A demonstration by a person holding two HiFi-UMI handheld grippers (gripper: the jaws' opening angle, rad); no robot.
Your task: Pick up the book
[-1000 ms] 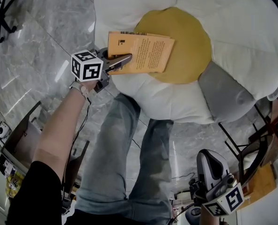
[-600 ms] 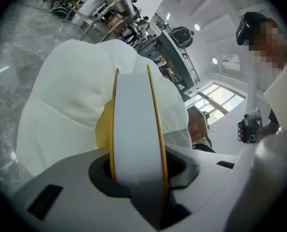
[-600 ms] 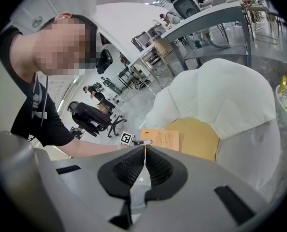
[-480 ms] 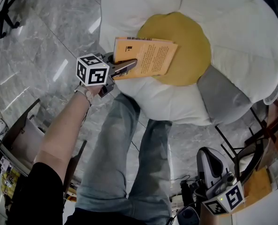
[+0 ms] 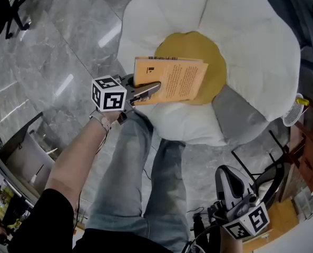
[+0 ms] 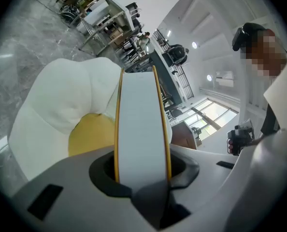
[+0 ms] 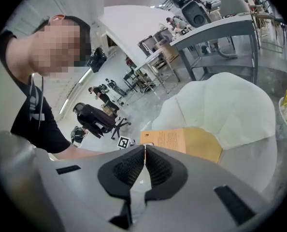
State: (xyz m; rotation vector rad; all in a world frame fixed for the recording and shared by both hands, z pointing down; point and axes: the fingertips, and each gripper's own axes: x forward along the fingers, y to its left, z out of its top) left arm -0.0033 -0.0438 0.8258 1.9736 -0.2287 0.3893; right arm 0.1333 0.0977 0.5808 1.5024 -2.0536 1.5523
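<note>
book (image 5: 172,79): orange, over the yellow centre of the flower cushion (image 5: 251,51), toward its 9 o'clock side.
left tongs (image 5: 146,93): just been closing, now pinching the book's 8 o'clock corner.
right tongs (image 7: 144,150): pressed together, empty, 5 o'clock from the cushion.

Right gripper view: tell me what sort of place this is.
Likely an open-plan office or lab: long grey desks, a black swivel chair, and a polished marble floor.

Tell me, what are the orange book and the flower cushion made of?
The book is probably paper with a matte orange card cover; white page edges show. The cushion seems to be soft, stuffed, matte fabric: it has puffy petals with seams.
</note>
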